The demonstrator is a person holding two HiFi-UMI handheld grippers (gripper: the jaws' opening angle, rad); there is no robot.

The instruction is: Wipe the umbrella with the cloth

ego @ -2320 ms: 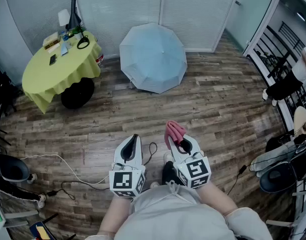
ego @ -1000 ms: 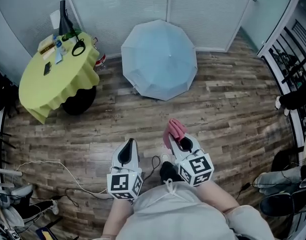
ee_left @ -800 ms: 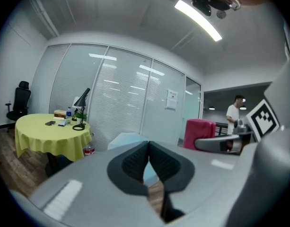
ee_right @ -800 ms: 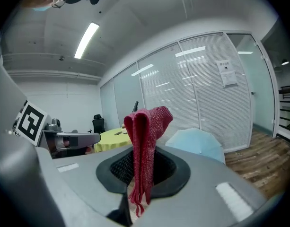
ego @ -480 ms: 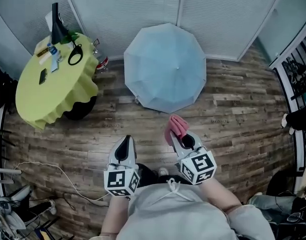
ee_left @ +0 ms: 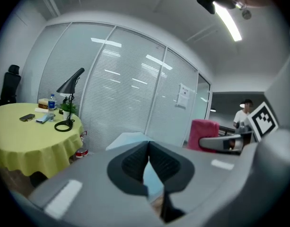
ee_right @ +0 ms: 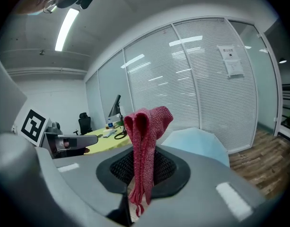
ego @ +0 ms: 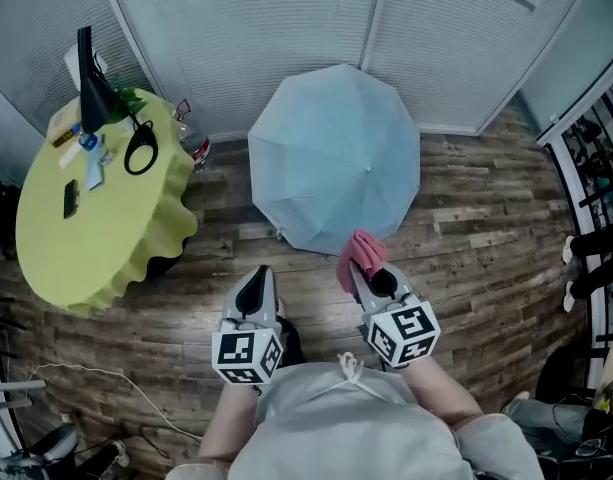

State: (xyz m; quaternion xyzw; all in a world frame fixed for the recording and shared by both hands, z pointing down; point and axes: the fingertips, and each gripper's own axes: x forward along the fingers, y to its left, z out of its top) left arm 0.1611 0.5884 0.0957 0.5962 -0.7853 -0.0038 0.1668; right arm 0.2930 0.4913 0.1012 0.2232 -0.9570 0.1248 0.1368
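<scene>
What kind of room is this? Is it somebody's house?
Most likely an office, not a house. The walls are glass panels with blinds, a black desk lamp stands on the yellow-covered round table, and a black office chair sits near it.

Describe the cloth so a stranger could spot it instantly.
Find the open pale blue umbrella on the wood floor. By its near edge, the right tool is shut on a folded knitted cloth, pinkish-red unlike the blue umbrella and brown floor.
</scene>
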